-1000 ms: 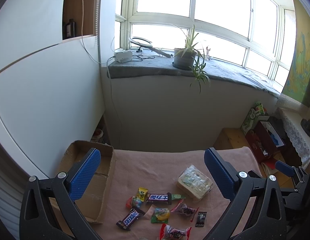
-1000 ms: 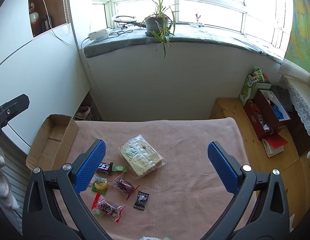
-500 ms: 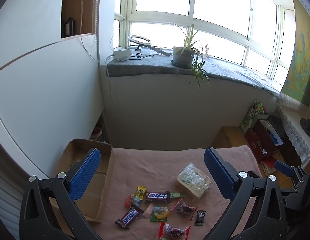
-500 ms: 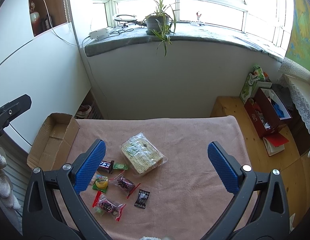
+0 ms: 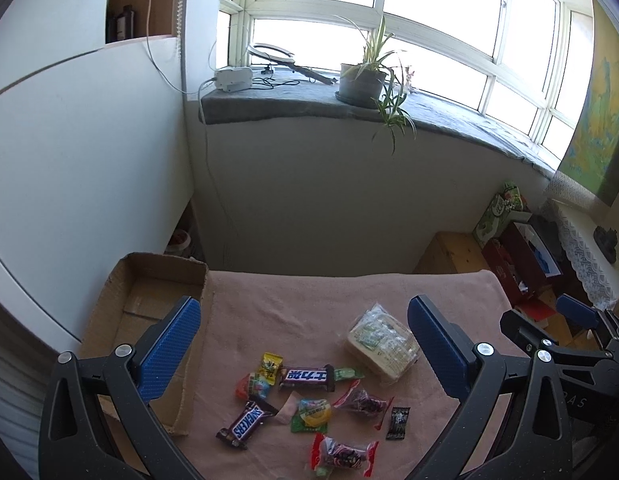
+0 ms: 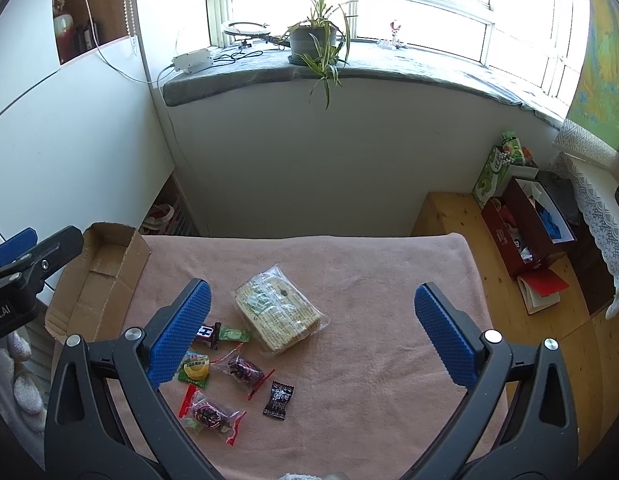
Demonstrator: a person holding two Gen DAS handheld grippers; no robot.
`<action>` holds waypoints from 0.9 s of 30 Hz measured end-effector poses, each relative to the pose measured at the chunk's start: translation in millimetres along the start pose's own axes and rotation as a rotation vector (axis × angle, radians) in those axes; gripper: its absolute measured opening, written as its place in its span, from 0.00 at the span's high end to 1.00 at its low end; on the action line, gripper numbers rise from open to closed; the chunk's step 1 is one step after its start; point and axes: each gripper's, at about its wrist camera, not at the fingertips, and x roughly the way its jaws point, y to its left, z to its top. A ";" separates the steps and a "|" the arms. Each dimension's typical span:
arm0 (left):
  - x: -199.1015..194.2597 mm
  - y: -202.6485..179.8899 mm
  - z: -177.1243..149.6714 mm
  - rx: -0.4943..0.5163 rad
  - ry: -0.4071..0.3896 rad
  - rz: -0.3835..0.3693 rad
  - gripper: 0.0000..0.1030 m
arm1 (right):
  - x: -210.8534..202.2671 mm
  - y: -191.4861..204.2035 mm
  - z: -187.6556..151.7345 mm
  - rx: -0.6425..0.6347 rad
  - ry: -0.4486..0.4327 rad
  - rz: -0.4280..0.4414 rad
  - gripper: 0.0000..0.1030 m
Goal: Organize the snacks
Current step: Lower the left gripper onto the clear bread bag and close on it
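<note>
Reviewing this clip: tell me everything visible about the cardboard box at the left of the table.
The cardboard box is a shallow, open-topped tray of plain brown corrugated card, with creased, slightly ragged walls and flap seams showing on its floor. It looks empty. It lies flat on the left end of the pink cloth, next to the white wall, apart from the snacks. In the left wrist view a blue finger partly hides it; nothing grips it.

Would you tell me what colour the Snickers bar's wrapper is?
The Snickers bar has a dark brown wrapper with blue and white lettering, seen best in the left wrist view.
</note>
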 end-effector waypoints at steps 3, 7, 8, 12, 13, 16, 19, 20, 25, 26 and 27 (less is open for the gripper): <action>13.3 -2.0 -3.9 -0.011 0.043 -0.032 0.00 | 8.4 -0.5 2.6 0.007 0.026 0.007 0.00; 31.8 -5.2 -12.0 -0.019 0.103 -0.044 0.00 | 26.0 -3.8 3.2 0.010 0.078 0.009 0.00; 36.8 -6.2 -14.6 -0.019 0.122 -0.048 0.01 | 32.1 -5.3 3.0 0.011 0.096 0.010 0.00; 57.9 -8.7 -24.8 -0.033 0.202 -0.078 0.02 | 56.3 -12.0 -0.5 0.025 0.166 0.032 0.00; 63.5 -9.6 -26.5 -0.036 0.223 -0.085 0.03 | 61.8 -14.0 -1.5 0.030 0.178 0.037 0.00; 77.3 -12.7 -29.6 -0.046 0.270 -0.109 0.07 | 77.1 -18.9 -4.2 0.039 0.213 0.058 0.00; 89.1 -15.9 -31.1 -0.053 0.299 -0.128 0.09 | 92.6 -24.7 -7.7 0.051 0.242 0.091 0.03; 93.1 -16.7 -31.6 -0.057 0.309 -0.135 0.10 | 98.3 -26.5 -8.6 0.053 0.257 0.098 0.05; 113.8 -19.0 -36.7 -0.083 0.372 -0.179 0.15 | 126.1 -36.6 -13.6 0.061 0.305 0.133 0.08; 118.3 -18.7 -38.8 -0.091 0.386 -0.183 0.16 | 130.6 -37.2 -14.1 0.058 0.313 0.129 0.08; 122.4 -17.6 -40.8 -0.101 0.400 -0.188 0.16 | 134.7 -38.2 -14.9 0.056 0.321 0.130 0.08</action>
